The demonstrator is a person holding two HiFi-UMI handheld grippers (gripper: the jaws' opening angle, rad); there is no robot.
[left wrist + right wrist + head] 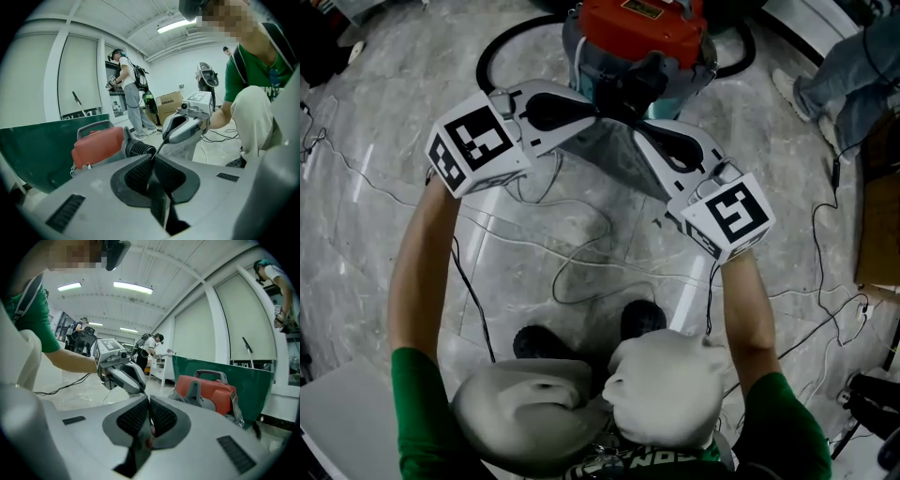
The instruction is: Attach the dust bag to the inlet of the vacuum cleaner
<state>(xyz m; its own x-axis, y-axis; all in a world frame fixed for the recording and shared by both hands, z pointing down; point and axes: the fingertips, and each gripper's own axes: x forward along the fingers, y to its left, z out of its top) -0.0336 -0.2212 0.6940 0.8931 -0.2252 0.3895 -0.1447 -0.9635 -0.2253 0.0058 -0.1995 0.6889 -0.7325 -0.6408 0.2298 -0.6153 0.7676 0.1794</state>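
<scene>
The vacuum cleaner (pixel 642 37) has a red top and stands on the floor just beyond both grippers. A thin grey dust bag (pixel 623 155) hangs between the grippers in front of it. My left gripper (pixel 598 117) is shut on the bag's upper edge from the left, and my right gripper (pixel 636 127) is shut on it from the right. In the left gripper view the left gripper (pixel 153 157) pinches a thin edge, with the vacuum cleaner (pixel 98 145) and its ribbed black fitting (pixel 140 149) behind. In the right gripper view the right gripper (pixel 149 401) pinches the same edge.
A black hose (pixel 502 47) loops behind the vacuum, and thin cables (pixel 581 253) lie across the marble floor. Another person's legs (pixel 839 70) stand at the top right. A green board (pixel 220 371) sits behind the vacuum, and a cardboard box (pixel 168 105) is farther off.
</scene>
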